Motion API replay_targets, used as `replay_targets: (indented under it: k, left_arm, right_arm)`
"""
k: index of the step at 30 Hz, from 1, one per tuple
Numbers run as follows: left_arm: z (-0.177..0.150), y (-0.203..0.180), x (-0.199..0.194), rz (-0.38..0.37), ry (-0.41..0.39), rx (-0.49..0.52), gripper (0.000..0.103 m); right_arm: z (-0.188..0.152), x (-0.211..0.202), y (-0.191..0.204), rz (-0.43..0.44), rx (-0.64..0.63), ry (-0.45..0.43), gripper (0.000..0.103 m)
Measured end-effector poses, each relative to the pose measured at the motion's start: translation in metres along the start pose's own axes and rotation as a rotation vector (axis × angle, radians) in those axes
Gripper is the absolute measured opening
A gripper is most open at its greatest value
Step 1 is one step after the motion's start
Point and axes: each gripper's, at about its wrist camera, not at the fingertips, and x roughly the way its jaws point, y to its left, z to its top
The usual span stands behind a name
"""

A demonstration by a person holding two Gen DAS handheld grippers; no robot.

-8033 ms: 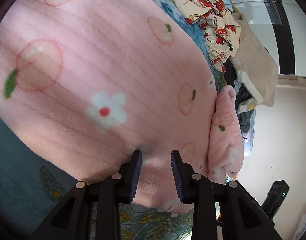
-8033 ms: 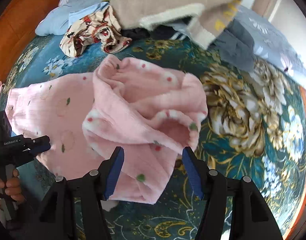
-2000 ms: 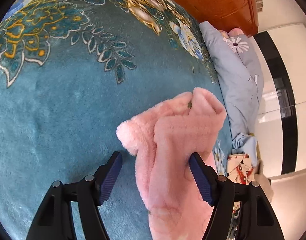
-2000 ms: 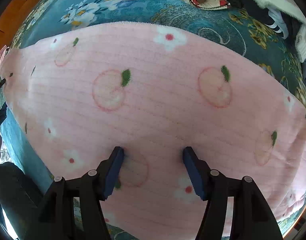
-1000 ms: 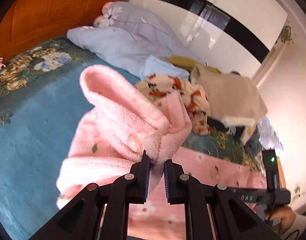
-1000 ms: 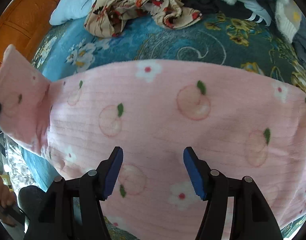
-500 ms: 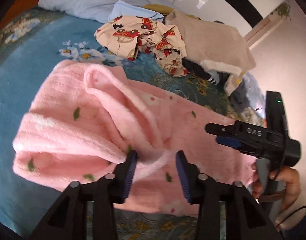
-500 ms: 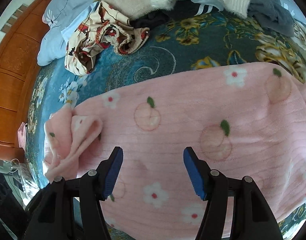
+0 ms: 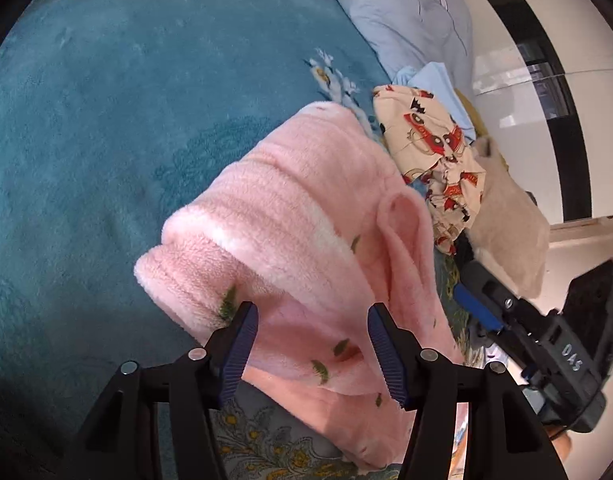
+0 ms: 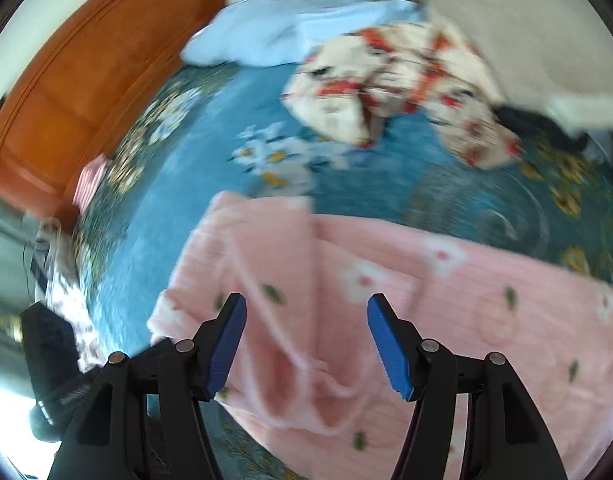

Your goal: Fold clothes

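Note:
A pink fleece garment (image 9: 298, 220) with peach and flower prints lies on the teal floral bedspread (image 9: 106, 120). Its sleeve end is laid back over the body in a thick fold. My left gripper (image 9: 311, 312) hangs just above that fold with its jaws opening; the fleece is under the gap and the pads do not press on it. In the right wrist view, blurred by motion, the garment (image 10: 426, 300) spreads to the right. My right gripper (image 10: 306, 300) is open above its folded left end, holding nothing. The right gripper's black housing (image 9: 566, 352) shows at the left wrist view's right edge.
A cream garment with red prints (image 9: 434, 140) and a beige sweater (image 9: 502, 220) are piled beyond the pink one. Pale blue bedding (image 10: 286, 28) and an orange wooden headboard (image 10: 86, 80) lie at the far side. Open bedspread stretches to the left.
My left gripper was shut on the raised pink sleeve; it came down, opened and left the sleeve folded over the garment. My right gripper swung left toward that fold, still open.

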Motion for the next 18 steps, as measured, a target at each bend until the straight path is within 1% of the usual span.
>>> replay_targets:
  k: [1,2,3,5,7,10,12,13,15,16,18]
  left_arm:
    - [0.000,-0.001,0.003,0.017,0.005,0.002,0.061]
    - [-0.001,-0.001,0.007,0.026,0.006,-0.003,0.061]
    - [-0.001,0.001,0.009,0.021,0.006,-0.016,0.061]
    - [-0.001,0.005,0.011,0.013,0.007,-0.037,0.058]
    - [-0.002,0.009,0.010,0.009,0.003,-0.046,0.056]
    - [-0.001,0.016,-0.001,-0.079,-0.025,-0.091,0.056]
    - [0.000,0.025,-0.005,-0.146,-0.036,-0.145,0.058]
    - [0.002,0.028,-0.006,-0.164,-0.035,-0.176,0.058]
    - [0.005,0.031,-0.004,-0.172,-0.032,-0.217,0.058]
    - [0.008,0.030,-0.003,-0.162,-0.032,-0.221,0.058]
    - [0.012,0.026,0.001,-0.114,-0.027,-0.214,0.059]
  right_arm:
    - [0.004,0.007,0.016,-0.005,-0.053,0.009,0.064]
    - [0.006,0.014,0.032,-0.037,-0.116,0.024,0.064]
    - [0.007,0.022,0.046,-0.072,-0.178,0.038,0.064]
    - [0.005,0.037,0.067,-0.168,-0.284,0.061,0.064]
    - [0.002,0.053,0.077,-0.242,-0.329,0.087,0.064]
    - [0.002,0.062,0.070,-0.252,-0.276,0.109,0.064]
    - [0.004,0.057,0.061,-0.285,-0.263,0.093,0.064]
    - [0.004,0.054,0.057,-0.292,-0.254,0.090,0.064]
    - [0.001,0.050,0.049,-0.257,-0.232,0.122,0.064]
    - [-0.002,0.049,0.047,-0.250,-0.234,0.136,0.064]
    - [-0.010,0.051,0.050,-0.281,-0.277,0.147,0.064]
